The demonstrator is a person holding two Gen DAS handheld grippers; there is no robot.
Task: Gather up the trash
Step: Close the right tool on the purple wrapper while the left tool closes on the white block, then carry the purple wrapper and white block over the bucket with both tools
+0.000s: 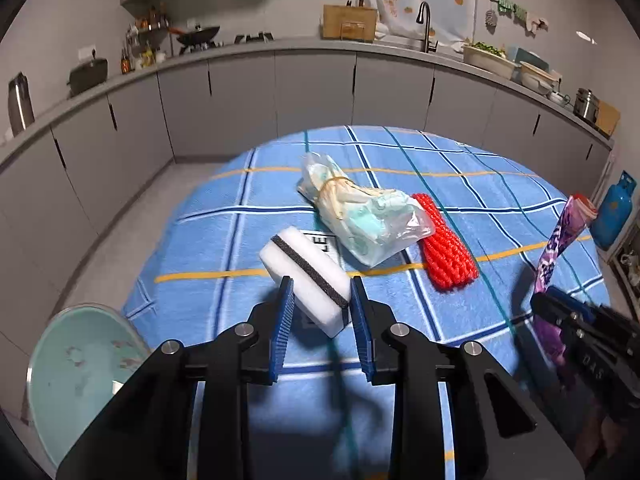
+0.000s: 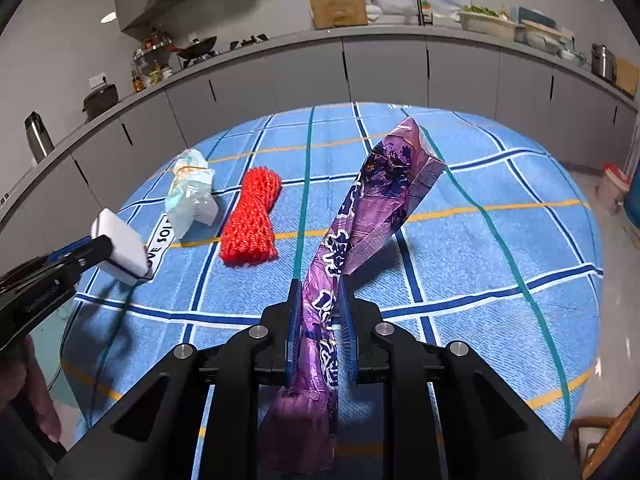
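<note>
Left wrist view: foam block gripped, basin low and to the left

Clenched on a white foam block [image 1: 304,268] with a dark stripe, the left tool [image 1: 320,284], both blue pads pressing the block's near end. Held clear of the surface [image 1: 200,240], long axis running up and to the left, away from the tool. Gripped likewise in the right tool [image 2: 318,284]: a purple wrapper [image 2: 384,188], twisted thin between the pads, its wide end standing up and tilted right over the checked cloth.

Left lying on the surface, side by side and touching: a clear plastic bag [image 1: 360,212] bound with a rubber band, and a red foam net [image 1: 446,248]. Both ahead of the left tool and ahead and to the left of the right one, with long axes running roughly parallel, away from the tools.

Off the surface's near left edge, low beside the left tool: a pale green basin [image 1: 76,376], mouth turned towards the camera. Probably the place for the trash, though hard to say for sure. If so, nearer the left tool by far; well apart from the right one, with the left tool in between. Likely best emptied left first, then right.
</note>
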